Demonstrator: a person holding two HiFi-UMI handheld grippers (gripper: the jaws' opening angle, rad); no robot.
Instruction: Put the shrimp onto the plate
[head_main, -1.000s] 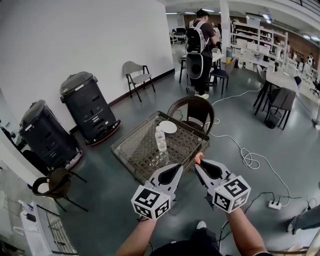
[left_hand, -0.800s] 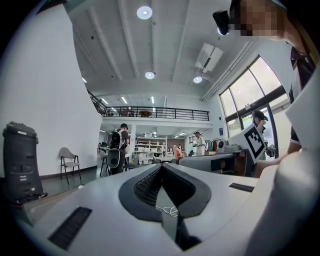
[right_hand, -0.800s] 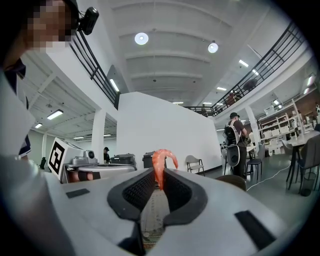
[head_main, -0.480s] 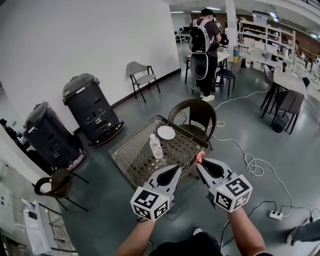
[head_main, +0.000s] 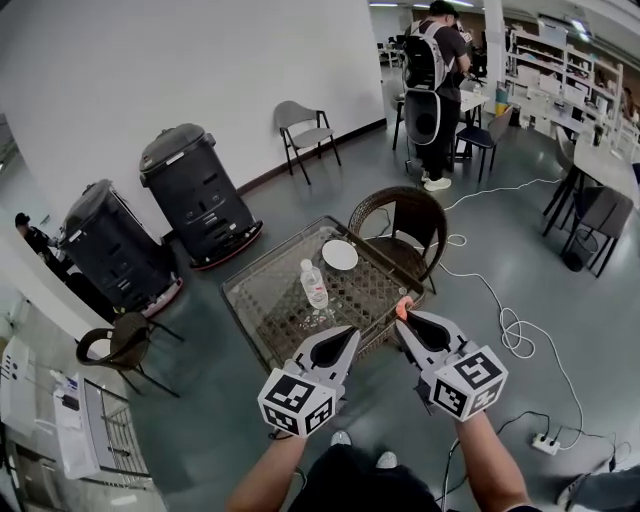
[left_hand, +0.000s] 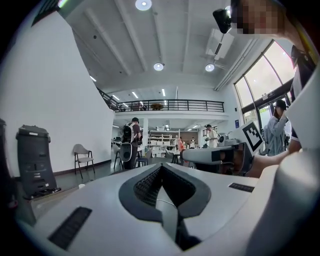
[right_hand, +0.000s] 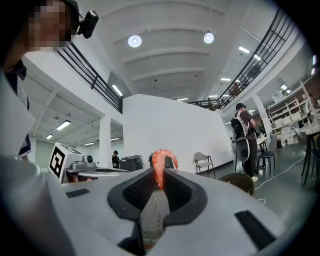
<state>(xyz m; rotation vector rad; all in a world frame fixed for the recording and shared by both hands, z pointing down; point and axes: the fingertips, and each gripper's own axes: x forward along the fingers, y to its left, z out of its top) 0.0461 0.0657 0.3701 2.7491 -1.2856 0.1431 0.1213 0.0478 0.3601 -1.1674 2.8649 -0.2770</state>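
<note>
We hold both grippers out in front, side by side, marker cubes toward us. L gripper (head_main: 350, 333): jaws pressed together, empty. In the left gripper view the L gripper (left_hand: 161, 168) shows its tips meeting, w/ only the room beyond. R gripper (head_main: 402, 316): jaws clamped on the shrimp (head_main: 402, 308), orange-pink, sticking up out of the tips. In the right gripper view the R gripper (right_hand: 161, 174) pinches the shrimp (right_hand: 160, 159) btw its ribbed pads, w/ the top end curling over. The shrimp is up in the air, seen over the near right edge of the table (head_main: 262, 305), not on the plate (head_main: 340, 255).

Just beyond the tips is the low table, glass top over wicker weave. A clear bottle (head_main: 314, 283) stands upright approx mid-table. The white plate lies flat at the far corner, beyond the bottle, well apart from the shrimp. A wicker chair (head_main: 400, 215) sits just behind the table on the plate side. A white cable (head_main: 497, 305) loops over the floor to the right, w/ a power strip (head_main: 546, 444) near our R arm. Left of the table, two dark bins (head_main: 197, 195) stand by the white wall. Farther back are a folding chair (head_main: 305, 128) by the wall and a person (head_main: 436, 75) w/ a backpack, back to us, standing by desks.
</note>
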